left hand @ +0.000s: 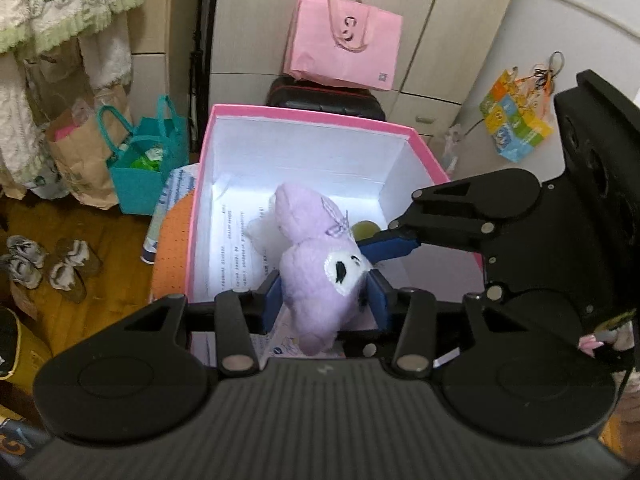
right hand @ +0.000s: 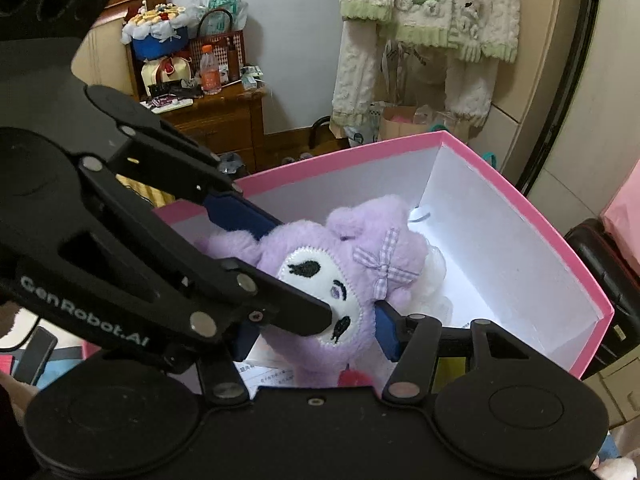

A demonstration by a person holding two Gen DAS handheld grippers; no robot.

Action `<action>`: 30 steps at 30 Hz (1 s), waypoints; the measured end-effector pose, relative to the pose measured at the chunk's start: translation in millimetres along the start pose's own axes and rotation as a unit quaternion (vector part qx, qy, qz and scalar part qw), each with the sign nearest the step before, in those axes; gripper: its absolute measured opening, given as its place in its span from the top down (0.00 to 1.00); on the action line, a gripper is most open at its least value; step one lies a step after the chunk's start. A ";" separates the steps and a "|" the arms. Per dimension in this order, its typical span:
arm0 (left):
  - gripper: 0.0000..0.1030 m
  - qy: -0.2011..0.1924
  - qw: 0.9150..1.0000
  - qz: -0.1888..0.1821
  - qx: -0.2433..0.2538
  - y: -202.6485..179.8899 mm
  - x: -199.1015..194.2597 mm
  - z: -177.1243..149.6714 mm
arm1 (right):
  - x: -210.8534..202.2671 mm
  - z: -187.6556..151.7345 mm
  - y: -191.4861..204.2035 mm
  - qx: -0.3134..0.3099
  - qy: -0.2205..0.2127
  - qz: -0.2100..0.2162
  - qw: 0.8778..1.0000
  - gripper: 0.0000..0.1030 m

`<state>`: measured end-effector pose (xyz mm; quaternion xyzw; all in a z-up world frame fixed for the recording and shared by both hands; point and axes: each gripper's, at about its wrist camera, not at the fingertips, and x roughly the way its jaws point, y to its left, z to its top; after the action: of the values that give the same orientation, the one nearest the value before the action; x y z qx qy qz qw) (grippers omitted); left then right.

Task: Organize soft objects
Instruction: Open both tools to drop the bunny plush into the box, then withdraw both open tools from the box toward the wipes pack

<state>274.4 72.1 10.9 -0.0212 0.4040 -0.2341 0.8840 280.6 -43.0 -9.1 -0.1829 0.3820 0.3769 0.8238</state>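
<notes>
**Purple plush held by both grippers over the pink box**

The purple plush toy (left hand: 320, 268), with a white embroidered face and a checked bow on its head, hangs above the open pink box (left hand: 304, 114), low between its walls. The left gripper (left hand: 326, 298) has its blue pads pressed into the toy's body on both sides, closed narrowly around it. From the left wrist view the right gripper (left hand: 390, 246) comes in from the right, one blue finger touching the plush beside its face; its other finger is hidden behind the toy.

In the right wrist view the right gripper (right hand: 316, 334) clamps the plush toy (right hand: 360, 264) at the head, a blue pad showing on each side of the face, though the left gripper's (right hand: 256, 220) black linkage crosses in front and covers part of the face and the nearer pad. A red bit below the toy is cut off by the gripper body and cannot be identified.

Inside the pink box (right hand: 520, 204) lies printed paper, and something white and fluffy (right hand: 434, 276) sits behind the plush, mostly hidden. A yellowish round object (left hand: 366, 229) peeks out beside the toy's bow, too hidden to name.

Behind the box stands a pink paper bag (left hand: 344, 46) on a dark case; a teal bag (left hand: 148, 168) sits on the floor to the left.
</notes>
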 end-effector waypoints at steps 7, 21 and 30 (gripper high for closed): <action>0.56 -0.031 0.997 0.067 0.026 -8.8 4.5 9.7 | 16.8 8.2 -5.8 -0.028 0.023 -0.026 0.999 0.39; 0.56 -0.108 0.993 0.044 0.004 -6.3 -51.3 -20.5 | -15.6 -7.8 12.2 -0.042 0.005 -0.056 0.998 0.32; 0.55 -0.119 0.990 0.068 0.025 -23.9 -86.9 -49.9 | -75.3 -38.6 32.6 0.031 -0.054 -0.077 0.995 0.32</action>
<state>179.8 95.9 44.0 0.0006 0.2906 -0.1791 0.9399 204.9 -80.8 23.5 -0.1653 0.3330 0.3092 0.8753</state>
